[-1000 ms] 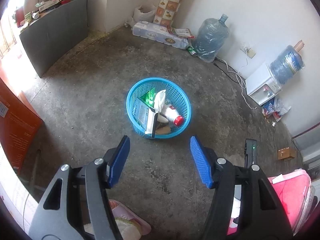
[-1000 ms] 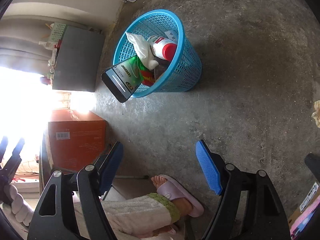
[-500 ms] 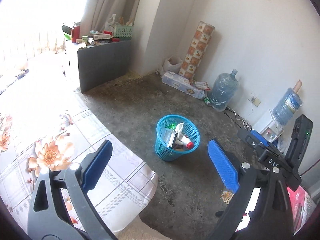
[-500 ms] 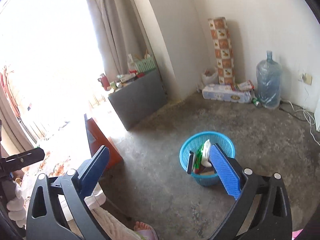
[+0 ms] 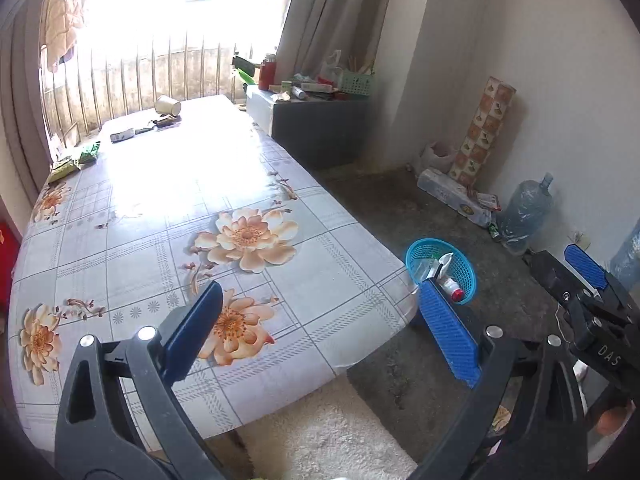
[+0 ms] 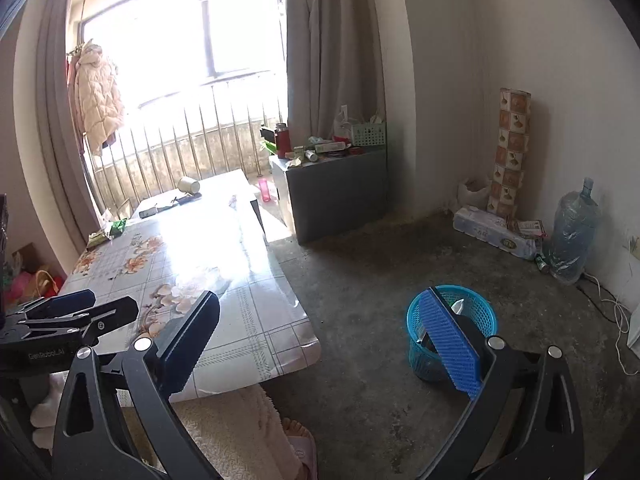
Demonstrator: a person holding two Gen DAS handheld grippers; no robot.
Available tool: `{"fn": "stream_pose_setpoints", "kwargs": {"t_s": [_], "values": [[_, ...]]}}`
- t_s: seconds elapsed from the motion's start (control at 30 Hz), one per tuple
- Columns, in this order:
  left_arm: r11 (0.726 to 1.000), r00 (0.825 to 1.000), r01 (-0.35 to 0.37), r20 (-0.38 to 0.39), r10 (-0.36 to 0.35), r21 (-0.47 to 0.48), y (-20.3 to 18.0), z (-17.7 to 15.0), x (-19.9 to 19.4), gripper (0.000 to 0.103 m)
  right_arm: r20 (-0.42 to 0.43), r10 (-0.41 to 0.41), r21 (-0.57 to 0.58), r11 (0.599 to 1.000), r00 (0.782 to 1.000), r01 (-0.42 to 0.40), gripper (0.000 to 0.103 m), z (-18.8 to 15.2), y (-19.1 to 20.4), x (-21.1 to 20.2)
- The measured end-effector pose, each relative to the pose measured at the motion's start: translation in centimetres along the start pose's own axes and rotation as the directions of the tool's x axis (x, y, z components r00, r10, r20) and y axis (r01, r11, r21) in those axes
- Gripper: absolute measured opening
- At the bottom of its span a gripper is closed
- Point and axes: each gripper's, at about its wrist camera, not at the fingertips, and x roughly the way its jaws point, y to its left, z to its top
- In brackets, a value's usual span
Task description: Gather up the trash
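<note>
A blue plastic basket (image 5: 464,266) stands on the concrete floor right of the table, holding a red-capped bottle (image 5: 454,287) and wrappers; it also shows in the right wrist view (image 6: 480,308). My left gripper (image 5: 320,332) is open and empty above the table's near corner. My right gripper (image 6: 320,344) is open and empty, raised between table and basket. On the far end of the floral table (image 5: 200,208) lie a tipped paper cup (image 5: 168,106), a small box (image 5: 122,135), a dark flat item (image 5: 164,122) and green packets (image 5: 76,160).
A grey cabinet (image 6: 340,192) with clutter stands by the curtain. Water jugs (image 6: 572,236), a long package (image 6: 496,236) and a patterned roll (image 6: 510,152) line the wall. Cables (image 6: 616,312) lie at right. My foot in a slipper (image 6: 298,440) is below.
Both grippers rose and turned away from the basket toward the table. The view went from looking down at the basket to looking across the table toward the window. Both stayed open.
</note>
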Motion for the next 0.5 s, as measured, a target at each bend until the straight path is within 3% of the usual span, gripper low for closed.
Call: {"fn": "stream_pose_setpoints", "kwargs": {"t_s": [0.2,0.33,0.5], "values": [[0.994,0.995,-0.095,0.028,0.097,-0.052,2.5,-2.0,-0.9,0.094,-0.044,-0.006,-0.083,0.997,0.999,0.003,0.097,-0.7,3.3,0.4],[0.987,0.992,-0.126,-0.031,0.123,-0.096,3.2,-2.8,-0.1,0.094,-0.106,-0.01,-0.062,0.998,0.994,0.003,0.097,-0.9,3.2,1.2],[0.978,0.989,-0.123,-0.103,0.106,-0.17,3.5,-3.7,1.1,0.094,-0.165,-0.019,-0.029,0.999,0.986,0.015,0.097,-1.4,2.3,2.1]]}}
